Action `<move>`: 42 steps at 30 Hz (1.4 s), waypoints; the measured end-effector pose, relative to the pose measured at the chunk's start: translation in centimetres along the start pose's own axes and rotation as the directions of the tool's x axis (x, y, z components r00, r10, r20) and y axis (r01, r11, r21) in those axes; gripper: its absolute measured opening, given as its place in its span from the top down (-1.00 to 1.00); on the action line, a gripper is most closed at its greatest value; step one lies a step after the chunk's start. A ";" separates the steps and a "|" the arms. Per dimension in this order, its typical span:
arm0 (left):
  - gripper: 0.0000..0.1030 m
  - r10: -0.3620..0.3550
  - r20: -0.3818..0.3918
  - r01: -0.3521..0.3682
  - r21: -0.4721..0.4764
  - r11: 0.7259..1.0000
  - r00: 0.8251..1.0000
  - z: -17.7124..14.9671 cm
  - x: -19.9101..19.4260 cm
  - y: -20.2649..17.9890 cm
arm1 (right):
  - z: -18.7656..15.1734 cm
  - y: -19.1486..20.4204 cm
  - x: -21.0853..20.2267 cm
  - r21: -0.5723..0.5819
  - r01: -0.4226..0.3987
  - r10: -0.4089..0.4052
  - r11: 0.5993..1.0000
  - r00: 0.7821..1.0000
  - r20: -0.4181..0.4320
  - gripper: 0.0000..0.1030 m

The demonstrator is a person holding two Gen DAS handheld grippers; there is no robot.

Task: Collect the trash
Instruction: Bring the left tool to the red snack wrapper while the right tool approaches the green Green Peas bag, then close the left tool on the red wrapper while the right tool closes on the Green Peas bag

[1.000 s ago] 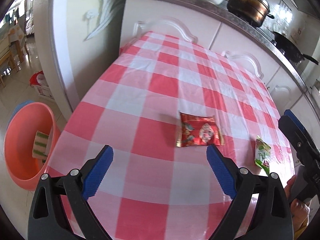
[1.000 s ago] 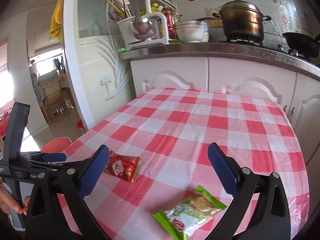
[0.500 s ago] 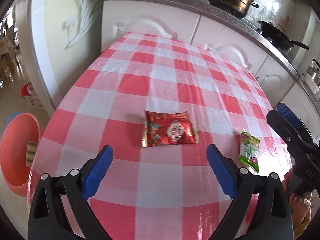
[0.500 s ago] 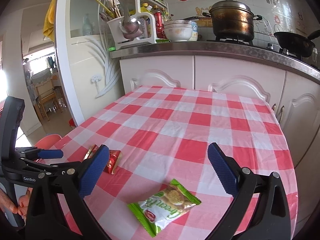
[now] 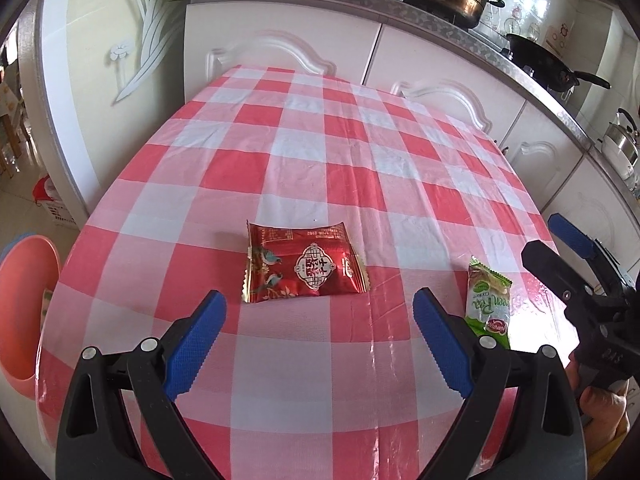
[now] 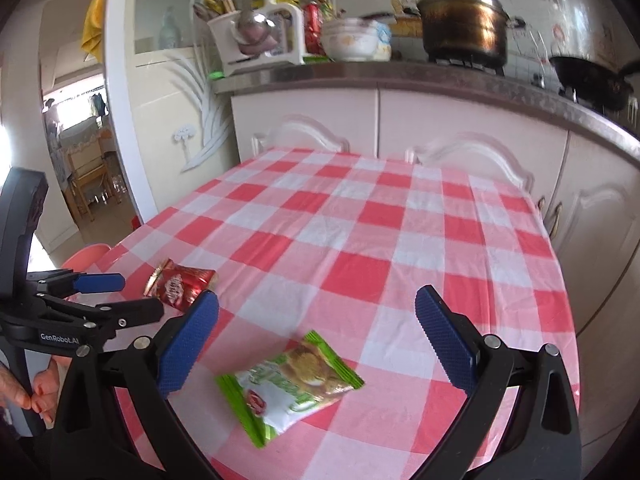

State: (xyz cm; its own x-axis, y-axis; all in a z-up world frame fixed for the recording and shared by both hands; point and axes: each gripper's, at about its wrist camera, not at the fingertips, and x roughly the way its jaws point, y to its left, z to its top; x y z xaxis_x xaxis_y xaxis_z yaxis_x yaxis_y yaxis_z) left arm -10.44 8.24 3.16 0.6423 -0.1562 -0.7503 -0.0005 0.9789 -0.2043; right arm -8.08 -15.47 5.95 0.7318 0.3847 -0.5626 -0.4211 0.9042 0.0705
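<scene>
The left gripper hangs above the near edge of the counter, which wears a red-and-white checked cloth; its blue-padded fingers stand wide apart with nothing between them. Just beyond the gap, toward 12 o'clock, a red snack wrapper lies flat on the cloth. At about 3 o'clock from that wrapper, near the counter's right edge, lies a green snack wrapper, just beside the left gripper's right finger as that view frames it.

The right gripper is also spread wide and empty. The green snack wrapper lies on the cloth between and slightly below its fingertips in that view, not touched by either pad. The red snack wrapper sits at roughly 10 o'clock from the green one, close to the left gripper.

At 9 o'clock off the counter's left side, low on the floor, stands a pink basin.
</scene>
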 end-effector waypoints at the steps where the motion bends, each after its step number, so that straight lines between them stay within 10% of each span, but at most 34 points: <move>1: -0.81 0.000 0.000 0.000 0.002 1.000 1.000 0.0 0.1 -0.1 | -0.1 -0.6 0.2 0.020 -0.012 0.012 1.000 1.000 -0.016 -0.92; 16: -0.81 0.034 -0.007 -0.034 0.027 0.999 0.999 0.7 2.2 -0.5 | -1.5 -2.8 3.1 0.109 -0.183 0.203 0.977 0.955 -0.214 -0.92; 42: -0.81 0.044 -0.003 -0.044 0.048 0.998 0.999 1.7 4.9 -0.6 | -2.4 0.9 5.4 -0.131 -0.109 0.061 0.985 0.943 -0.328 -0.92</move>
State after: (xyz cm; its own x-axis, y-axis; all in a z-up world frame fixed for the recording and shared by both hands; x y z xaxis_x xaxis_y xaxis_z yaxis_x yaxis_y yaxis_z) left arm -5.99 7.07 0.73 0.6395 -0.1135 -0.7603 0.0080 0.9900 -0.1411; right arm -5.79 -12.98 0.98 0.4888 0.3568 -0.7961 -0.5650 0.8248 0.0228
